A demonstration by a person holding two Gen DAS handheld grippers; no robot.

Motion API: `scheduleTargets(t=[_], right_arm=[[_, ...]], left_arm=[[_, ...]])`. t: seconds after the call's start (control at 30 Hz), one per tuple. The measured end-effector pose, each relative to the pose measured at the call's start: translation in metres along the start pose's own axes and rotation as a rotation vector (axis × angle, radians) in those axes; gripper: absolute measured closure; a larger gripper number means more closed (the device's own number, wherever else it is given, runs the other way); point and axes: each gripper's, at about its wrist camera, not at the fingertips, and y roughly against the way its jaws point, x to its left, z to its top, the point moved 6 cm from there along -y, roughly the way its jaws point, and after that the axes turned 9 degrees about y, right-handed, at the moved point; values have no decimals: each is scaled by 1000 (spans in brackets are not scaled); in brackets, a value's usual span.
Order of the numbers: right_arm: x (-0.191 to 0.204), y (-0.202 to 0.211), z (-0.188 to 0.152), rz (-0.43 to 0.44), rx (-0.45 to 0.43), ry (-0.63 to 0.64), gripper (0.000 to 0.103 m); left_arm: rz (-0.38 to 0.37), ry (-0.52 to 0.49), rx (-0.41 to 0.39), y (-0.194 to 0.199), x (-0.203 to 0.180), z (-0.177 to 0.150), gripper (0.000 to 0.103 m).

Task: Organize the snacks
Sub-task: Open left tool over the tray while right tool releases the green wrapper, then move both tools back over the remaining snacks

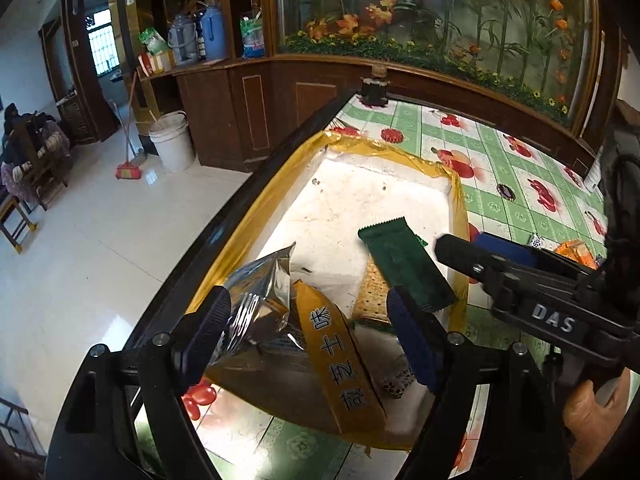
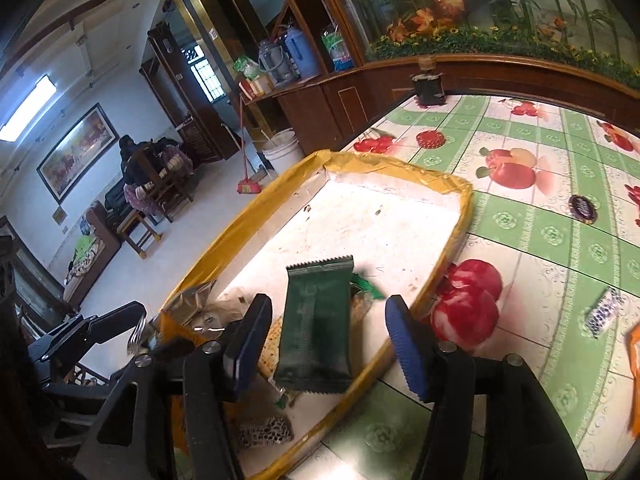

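A white tray [image 1: 360, 196] with a yellow taped rim sits at the table's left edge. In it lie a silver bag [image 1: 256, 300], a yellow packet [image 1: 340, 364] with printed characters and a dark green packet [image 1: 404, 268]. My left gripper [image 1: 308, 340] is open over the silver and yellow packets, holding nothing. My right gripper [image 2: 324, 344] is open, its fingers apart on either side of the green packet [image 2: 316, 328], which rests tilted over other snacks in the tray [image 2: 400, 216]. The right gripper also shows in the left wrist view [image 1: 480, 248].
The table wears a green and white fruit-print cloth [image 2: 540, 232]. On it lie a small dark oval sweet [image 2: 581, 208], a patterned wrapper [image 2: 604, 312] and an orange packet [image 2: 634, 380]. A dark jar [image 2: 429, 88] stands at the far edge. Wooden cabinets are behind.
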Motion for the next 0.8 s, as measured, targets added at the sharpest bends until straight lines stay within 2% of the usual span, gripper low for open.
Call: scheduleTargets(t=[0.17,0.8], right_arm=[[-11,34,-14,-30,-35,-27,34],[-55,151,-100,-181,-79,-135,30]], left_arm=[[7,-22,-44,18,-9,-1,21],[-46,-110,-99,66,-56,-15,21]])
